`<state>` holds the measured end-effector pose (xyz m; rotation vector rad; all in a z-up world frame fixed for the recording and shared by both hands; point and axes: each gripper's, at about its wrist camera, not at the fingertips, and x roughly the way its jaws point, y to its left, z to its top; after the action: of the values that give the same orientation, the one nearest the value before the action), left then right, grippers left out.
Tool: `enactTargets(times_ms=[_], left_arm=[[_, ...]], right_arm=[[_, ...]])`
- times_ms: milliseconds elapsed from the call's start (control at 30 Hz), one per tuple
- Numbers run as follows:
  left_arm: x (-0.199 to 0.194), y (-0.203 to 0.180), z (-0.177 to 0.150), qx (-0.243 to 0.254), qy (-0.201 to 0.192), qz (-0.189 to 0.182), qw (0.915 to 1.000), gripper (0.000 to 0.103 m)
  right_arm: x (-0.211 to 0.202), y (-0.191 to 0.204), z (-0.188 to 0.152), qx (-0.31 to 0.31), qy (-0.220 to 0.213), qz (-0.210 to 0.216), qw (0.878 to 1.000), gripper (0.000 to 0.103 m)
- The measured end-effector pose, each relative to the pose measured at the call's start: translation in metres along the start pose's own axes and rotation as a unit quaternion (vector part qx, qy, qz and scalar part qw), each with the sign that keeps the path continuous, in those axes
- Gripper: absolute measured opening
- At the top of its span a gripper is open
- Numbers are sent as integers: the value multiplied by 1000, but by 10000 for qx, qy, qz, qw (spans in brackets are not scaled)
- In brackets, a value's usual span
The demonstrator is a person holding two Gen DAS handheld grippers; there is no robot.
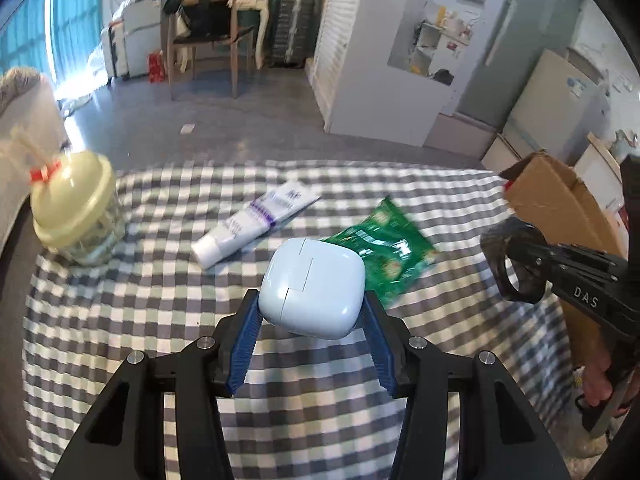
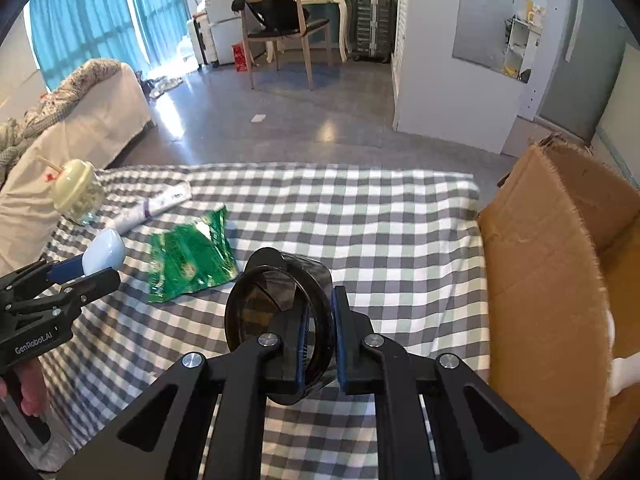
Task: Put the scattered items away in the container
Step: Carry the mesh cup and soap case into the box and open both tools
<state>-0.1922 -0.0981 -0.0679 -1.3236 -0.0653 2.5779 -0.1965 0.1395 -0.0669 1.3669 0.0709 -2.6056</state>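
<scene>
My left gripper (image 1: 311, 300) is shut on a pale blue rounded case (image 1: 312, 280), lifted above the checked cloth. From the right wrist view the case (image 2: 105, 255) shows at the left, held in that gripper (image 2: 92, 270). My right gripper (image 2: 323, 304) is shut on the rim of a dark see-through cup (image 2: 272, 304), held tilted over the cloth; the same cup (image 1: 514, 264) appears at the right of the left wrist view. A green snack bag (image 1: 384, 252) (image 2: 188, 260) and a white tube (image 1: 252, 224) (image 2: 156, 204) lie on the cloth. The open cardboard box (image 2: 552, 240) (image 1: 560, 208) stands at the table's right end.
A glass jar with a cream lid (image 1: 76, 216) (image 2: 76, 192) stands at the far left corner of the checked cloth (image 2: 360, 216). Something white (image 2: 624, 372) lies inside the box. A sofa with a blanket is left of the table; a chair and desk stand across the floor.
</scene>
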Motion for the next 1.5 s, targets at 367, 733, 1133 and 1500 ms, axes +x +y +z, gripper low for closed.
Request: enactTargets(times_ms=[367,733,1133,1500], left_arm=[[-72,-120,37,1266,-813,-585,9869,51],[-66,-293,42,2221,-929,-1651,9564,51],[-6,-345,45,2180,-320,-1709,9603,51],[-27,-263,50,1520,-491,-917,9829,83]], right_arm=[[-98,-28,0,174,-956,-218,9950,10],[-169,-140,-45,907,-1330,-1059,9813,10],[-122,-235,-86,1449,-368,-1141,9822,10],[-116,-237,-85,1485,-453,-1114,9816,46]])
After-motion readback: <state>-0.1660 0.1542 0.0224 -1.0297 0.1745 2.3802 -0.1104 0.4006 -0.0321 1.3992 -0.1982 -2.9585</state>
